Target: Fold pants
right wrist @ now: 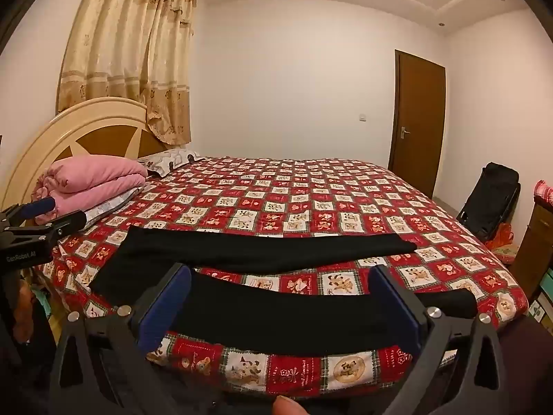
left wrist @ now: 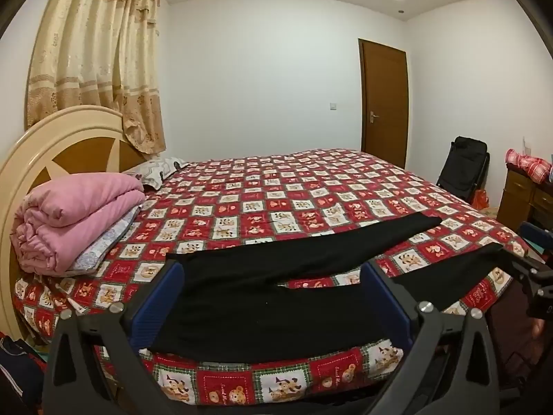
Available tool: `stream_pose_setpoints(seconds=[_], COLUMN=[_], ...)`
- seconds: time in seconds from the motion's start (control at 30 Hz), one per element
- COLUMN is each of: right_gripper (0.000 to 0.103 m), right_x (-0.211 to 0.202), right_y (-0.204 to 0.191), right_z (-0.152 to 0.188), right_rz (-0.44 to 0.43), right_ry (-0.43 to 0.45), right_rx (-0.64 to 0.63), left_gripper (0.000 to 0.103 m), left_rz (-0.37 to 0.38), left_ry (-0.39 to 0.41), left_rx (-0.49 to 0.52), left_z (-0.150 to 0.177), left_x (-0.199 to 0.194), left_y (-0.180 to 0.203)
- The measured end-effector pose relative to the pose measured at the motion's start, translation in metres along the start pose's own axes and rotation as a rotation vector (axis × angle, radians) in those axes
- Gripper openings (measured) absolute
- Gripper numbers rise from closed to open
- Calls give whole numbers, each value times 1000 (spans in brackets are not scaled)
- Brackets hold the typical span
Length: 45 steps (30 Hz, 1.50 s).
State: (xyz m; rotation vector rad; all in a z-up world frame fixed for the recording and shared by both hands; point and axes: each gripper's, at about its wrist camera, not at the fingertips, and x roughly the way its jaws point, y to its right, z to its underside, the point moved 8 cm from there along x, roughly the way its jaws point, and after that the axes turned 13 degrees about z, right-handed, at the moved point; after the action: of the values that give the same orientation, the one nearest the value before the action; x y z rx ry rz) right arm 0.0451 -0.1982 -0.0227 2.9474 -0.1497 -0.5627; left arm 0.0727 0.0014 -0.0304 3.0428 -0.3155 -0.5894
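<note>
Black pants (left wrist: 276,297) lie flat along the near edge of the bed. The waist is at the left, and the two legs (right wrist: 276,245) stretch to the right with a gap between them. My left gripper (left wrist: 273,266) hangs open in front of the waist and thigh part, its blue pads (left wrist: 162,297) wide apart and touching no cloth. My right gripper (right wrist: 280,271) is open too, and between its pads (right wrist: 394,304) I see the near leg (right wrist: 276,314). Each gripper shows at the edge of the other's view: the right gripper (left wrist: 528,249) and the left gripper (right wrist: 58,212).
The bed has a red checked cover (left wrist: 311,193). A folded pink quilt (left wrist: 76,214) and a pillow (left wrist: 155,171) lie by the headboard (left wrist: 52,138). A black folded chair (right wrist: 490,200) and a dresser (left wrist: 522,190) stand to the right. A fingertip (right wrist: 287,406) shows at the bottom edge.
</note>
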Motion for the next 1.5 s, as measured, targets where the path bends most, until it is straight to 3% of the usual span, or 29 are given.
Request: stream_pose_setpoints(seconds=[0.13,0.17,0.73,1.5], right_gripper=[102,102,102,102], right_x=[0,1,14,15], right_y=[-1,-3,-3,-3], right_z=[0,4,13,14], right_rz=[-6,-6,-15,-17], right_ry=[-1,-2,-54,-59], right_rx=[2,1,10,8], left_gripper=[103,103,103,103], left_rz=[-32,16,18,17], left_ry=[4,-32,-33,-30], left_rx=[15,10,7,4], left_z=[2,2,5,5], left_x=[-7,3,7,8], left_y=[-1,3,6,3])
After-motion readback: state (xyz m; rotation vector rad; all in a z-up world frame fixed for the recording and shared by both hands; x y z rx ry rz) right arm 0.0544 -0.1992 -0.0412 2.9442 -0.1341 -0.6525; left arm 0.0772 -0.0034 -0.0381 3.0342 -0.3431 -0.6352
